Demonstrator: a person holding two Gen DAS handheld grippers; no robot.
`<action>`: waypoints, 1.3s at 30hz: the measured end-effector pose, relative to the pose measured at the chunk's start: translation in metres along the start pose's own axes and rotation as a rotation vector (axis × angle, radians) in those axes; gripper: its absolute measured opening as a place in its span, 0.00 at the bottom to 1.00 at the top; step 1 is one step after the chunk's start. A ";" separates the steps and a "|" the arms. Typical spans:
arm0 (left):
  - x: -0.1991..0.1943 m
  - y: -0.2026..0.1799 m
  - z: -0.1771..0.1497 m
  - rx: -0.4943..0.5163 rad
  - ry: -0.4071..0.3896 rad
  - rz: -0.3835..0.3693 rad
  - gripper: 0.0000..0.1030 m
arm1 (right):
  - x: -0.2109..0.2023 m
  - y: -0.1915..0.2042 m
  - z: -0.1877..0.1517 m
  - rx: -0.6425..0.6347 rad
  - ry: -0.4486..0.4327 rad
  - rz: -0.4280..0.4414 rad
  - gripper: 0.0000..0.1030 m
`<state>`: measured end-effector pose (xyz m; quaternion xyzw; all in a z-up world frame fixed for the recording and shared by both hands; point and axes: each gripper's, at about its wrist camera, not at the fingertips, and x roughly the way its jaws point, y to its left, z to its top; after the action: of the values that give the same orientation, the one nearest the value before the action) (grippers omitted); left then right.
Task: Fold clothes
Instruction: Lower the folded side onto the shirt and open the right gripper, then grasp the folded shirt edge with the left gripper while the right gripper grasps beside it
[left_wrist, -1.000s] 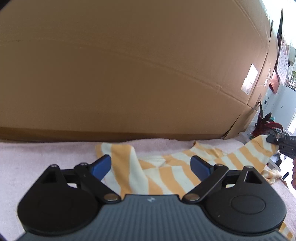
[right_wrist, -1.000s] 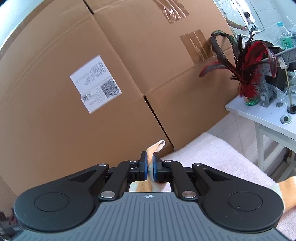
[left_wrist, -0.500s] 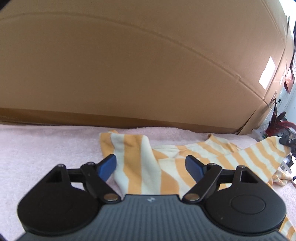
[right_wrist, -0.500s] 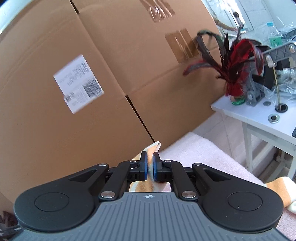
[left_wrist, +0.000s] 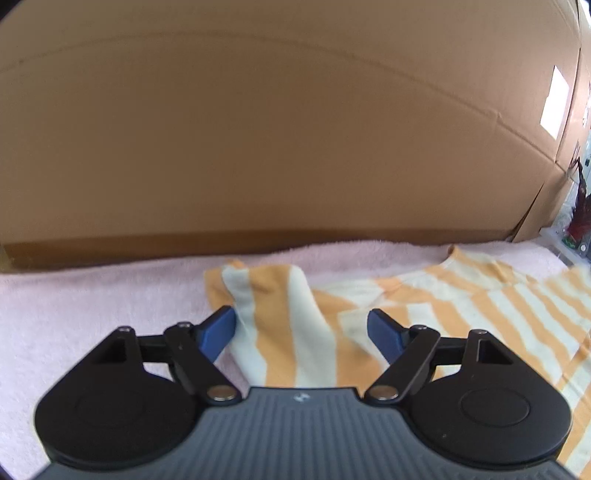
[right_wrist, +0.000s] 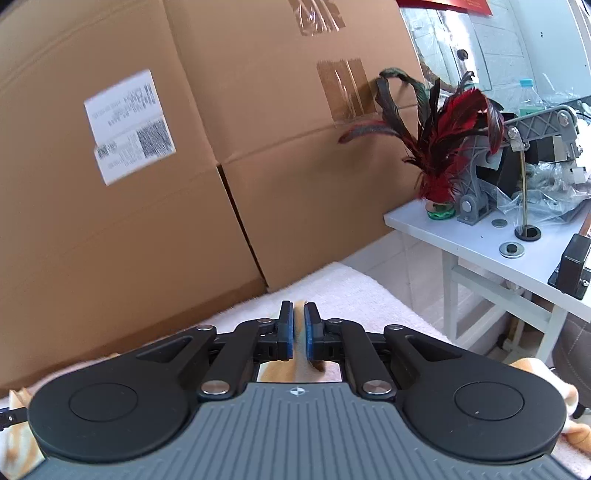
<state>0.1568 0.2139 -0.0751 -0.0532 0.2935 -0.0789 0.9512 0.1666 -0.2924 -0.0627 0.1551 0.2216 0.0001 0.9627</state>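
Left jaws wide over striped garment, right jaws pinched on its fabric.

Left wrist view: my left gripper (left_wrist: 301, 326) is spread, jaws have just been closing a bit, blue pads either side of a folded flap of the orange-and-cream striped garment (left_wrist: 461, 306), not pressing it; garment lies centre to right on the fluffy pink towel (left_wrist: 92, 295), flat cardboard box (left_wrist: 277, 129) behind. Right wrist view: my right gripper (right_wrist: 298, 332) is clamped on a thin fold of that garment, lower centre; feather plant (right_wrist: 443, 147) on white table (right_wrist: 476, 247) at right.
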 end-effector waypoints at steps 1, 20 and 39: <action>-0.004 0.001 0.000 -0.007 -0.002 0.017 0.79 | 0.004 -0.002 -0.001 -0.005 0.019 -0.021 0.04; -0.227 -0.052 -0.142 0.044 -0.049 0.006 0.92 | -0.022 0.031 -0.032 0.075 0.269 0.167 0.21; -0.249 -0.097 -0.201 0.081 0.006 -0.037 0.93 | -0.090 0.122 -0.069 -0.073 0.343 0.537 0.22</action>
<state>-0.1714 0.1531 -0.0891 -0.0200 0.2917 -0.1084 0.9501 0.0646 -0.1622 -0.0473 0.1713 0.3317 0.2884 0.8817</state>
